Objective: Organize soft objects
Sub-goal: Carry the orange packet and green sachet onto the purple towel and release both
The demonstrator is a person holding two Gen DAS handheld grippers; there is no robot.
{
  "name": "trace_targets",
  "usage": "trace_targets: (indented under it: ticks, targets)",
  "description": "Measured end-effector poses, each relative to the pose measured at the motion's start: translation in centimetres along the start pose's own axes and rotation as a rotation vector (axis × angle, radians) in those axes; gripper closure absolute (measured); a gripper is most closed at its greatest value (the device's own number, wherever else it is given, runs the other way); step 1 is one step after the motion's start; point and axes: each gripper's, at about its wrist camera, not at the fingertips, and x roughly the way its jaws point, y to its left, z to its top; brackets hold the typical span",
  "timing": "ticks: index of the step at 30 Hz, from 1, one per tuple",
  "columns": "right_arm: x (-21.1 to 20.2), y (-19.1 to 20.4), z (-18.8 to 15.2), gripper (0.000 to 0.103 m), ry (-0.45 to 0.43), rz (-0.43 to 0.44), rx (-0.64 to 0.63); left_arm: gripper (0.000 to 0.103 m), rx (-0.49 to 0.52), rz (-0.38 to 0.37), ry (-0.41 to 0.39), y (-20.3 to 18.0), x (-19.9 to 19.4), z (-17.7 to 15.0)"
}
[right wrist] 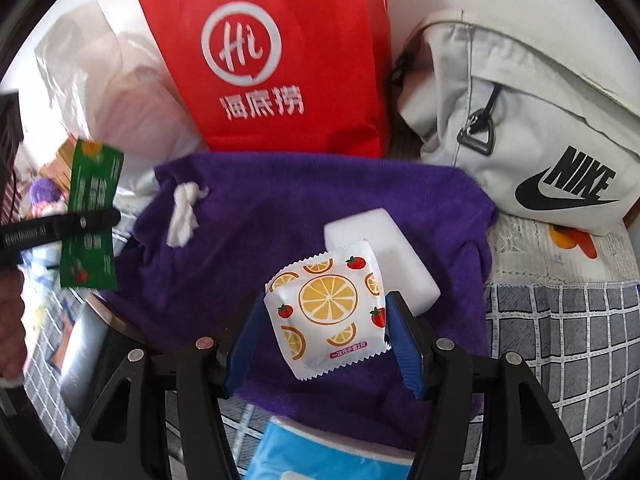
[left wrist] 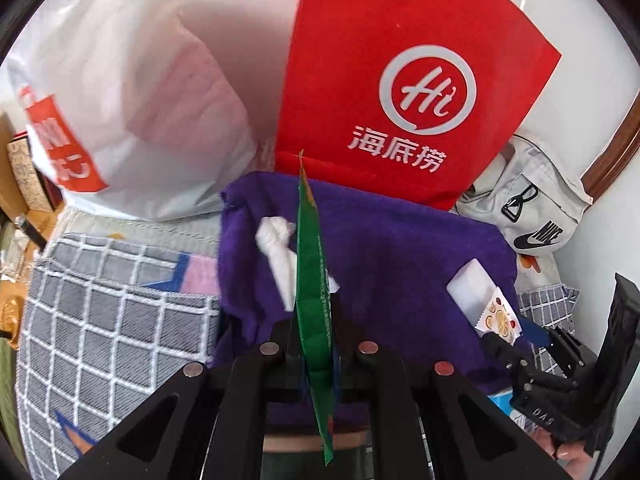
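A purple towel (left wrist: 384,248) (right wrist: 304,208) lies on the bed. My left gripper (left wrist: 314,312) is shut on a thin green sachet (left wrist: 314,280), held edge-on above the towel; the sachet (right wrist: 92,208) also shows at the left of the right wrist view. My right gripper (right wrist: 326,316) has its blue fingers (right wrist: 404,336) on both sides of a white fruit-print sachet (right wrist: 328,312) and holds it above the towel; this sachet (left wrist: 498,316) shows at the right of the left wrist view. A white sponge block (right wrist: 384,252) (left wrist: 472,284) and a knotted white wad (right wrist: 184,216) (left wrist: 276,240) lie on the towel.
A red paper bag (left wrist: 400,80) (right wrist: 276,60) stands behind the towel, a white plastic bag (left wrist: 132,112) to its left, a grey Nike pouch (right wrist: 532,132) (left wrist: 536,216) to its right. A grey checked blanket (left wrist: 112,320) (right wrist: 560,340) covers the bed. A light-blue pack (right wrist: 320,456) lies near me.
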Motion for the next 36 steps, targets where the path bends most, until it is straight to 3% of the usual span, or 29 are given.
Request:
trace_targets:
  ticks: [7, 15, 18, 20, 22, 24, 26, 36]
  targets:
    - [0.7, -0.7, -0.1, 0.042, 0.016, -0.018, -0.009, 0.094, 0.01, -0.063, 0.07, -0.9, 3.6, 0.2]
    - [1.1, -1.5, -0.2, 0.041, 0.033, 0.03, 0.016, 0.094, -0.002, -0.099, 0.156, -0.6, 6.7, -0.2]
    - [1.2, -1.5, -0.2, 0.036, 0.038, 0.04, 0.016, 0.094, 0.013, -0.094, 0.181, -0.5, 7.4, -0.3]
    - [1.3, -1.3, -0.1, 0.025, 0.041, 0.048, 0.014, 0.092, 0.009, -0.081, 0.188, -0.1, 7.6, -0.3]
    - [1.3, -1.0, 0.0, 0.022, 0.035, 0.057, 0.008, 0.085, 0.008, -0.089, 0.192, 0.0, 7.6, -0.2]
    - [1.0, -0.6, 0.1, 0.022, 0.019, 0.054, -0.006, 0.058, 0.03, -0.051, 0.182, -0.1, 7.2, -0.2]
    - [0.5, -0.2, 0.2, 0.021, -0.002, 0.042, -0.013, 0.048, 0.058, -0.006, 0.145, -0.2, 6.5, -0.1]
    - [-3.5, 0.5, 0.2, 0.021, -0.115, 0.047, 0.016, 0.048, 0.025, 0.061, 0.087, 1.6, 1.9, -1.1]
